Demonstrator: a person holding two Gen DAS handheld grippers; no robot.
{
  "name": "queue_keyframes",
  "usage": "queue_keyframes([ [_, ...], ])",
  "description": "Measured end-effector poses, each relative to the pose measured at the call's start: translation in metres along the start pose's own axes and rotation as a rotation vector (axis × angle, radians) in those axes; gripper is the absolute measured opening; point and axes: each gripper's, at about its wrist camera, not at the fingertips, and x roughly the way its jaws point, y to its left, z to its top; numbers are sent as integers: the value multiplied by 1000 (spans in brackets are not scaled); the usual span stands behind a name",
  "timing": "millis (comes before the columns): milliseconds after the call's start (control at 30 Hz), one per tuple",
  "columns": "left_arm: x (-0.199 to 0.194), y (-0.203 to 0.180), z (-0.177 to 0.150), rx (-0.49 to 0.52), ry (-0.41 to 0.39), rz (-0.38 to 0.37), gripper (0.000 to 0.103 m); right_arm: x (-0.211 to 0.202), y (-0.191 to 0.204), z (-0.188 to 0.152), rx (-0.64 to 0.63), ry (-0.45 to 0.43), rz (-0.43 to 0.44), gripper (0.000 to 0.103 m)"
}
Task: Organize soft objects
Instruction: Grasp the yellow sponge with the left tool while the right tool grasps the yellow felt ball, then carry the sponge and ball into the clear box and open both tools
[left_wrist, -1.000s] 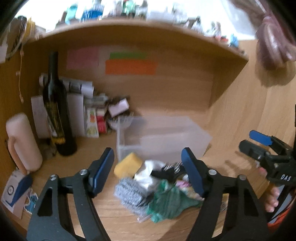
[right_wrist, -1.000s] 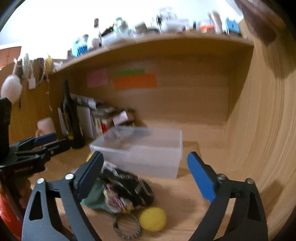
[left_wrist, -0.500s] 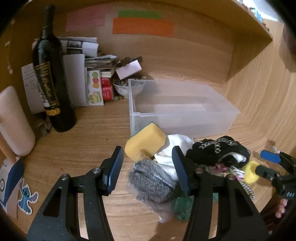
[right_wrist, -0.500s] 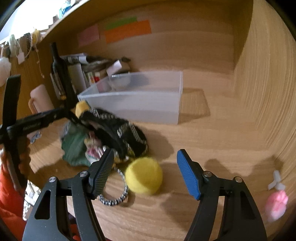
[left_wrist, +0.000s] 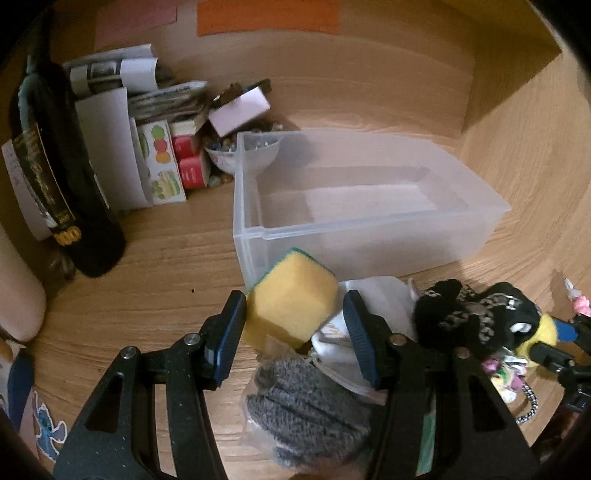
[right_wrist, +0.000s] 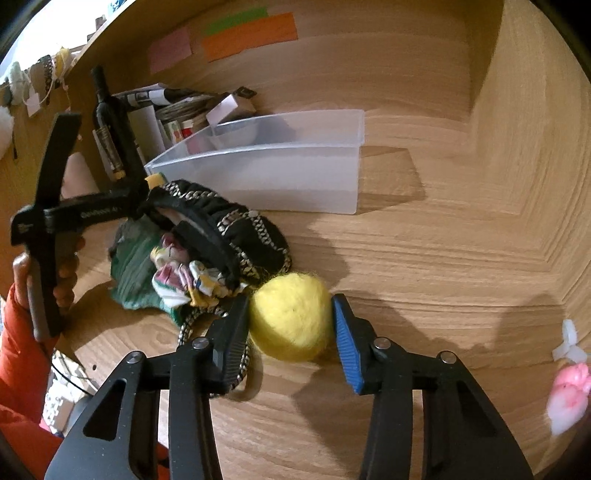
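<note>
Yellow sponge (left_wrist: 291, 295) sits between your left gripper's (left_wrist: 295, 325) spread jaws, at 6 o'clock from the clear bin (left_wrist: 369, 206). Your right gripper (right_wrist: 291, 332) brackets the yellow ball (right_wrist: 291, 317), jaws apart, just beside the black cloth (right_wrist: 236, 225).

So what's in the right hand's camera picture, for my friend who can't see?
The right gripper has its open jaws around a fuzzy yellow ball on a wooden desk. Beside it lies a heap of soft cloth things, with an empty clear plastic box behind.
</note>
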Motion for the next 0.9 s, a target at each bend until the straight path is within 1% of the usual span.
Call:
queue_keyframes([
  [67,1,1,-1,-6,1,-1,38,-1,-1,4,-1,-13,-13,41],
  [200,-9,4,-4,-18,-28,1,36,-6,-2,14,-1,-47,-34,41],
  [300,-23,2,-5,-14,-64,16,35,-12,-6,22,7,-73,-52,41],
  [467,-45,-1,1,-10,-119,8,35,-20,-8,41,13,-125,-70,41],
  [700,-73,-6,26,-9,-217,-26,35,-28,8,81,-67,-239,-79,41],
  [900,-76,-6,50,-10,-253,-48,35,-26,17,118,-100,-299,-48,41],
])
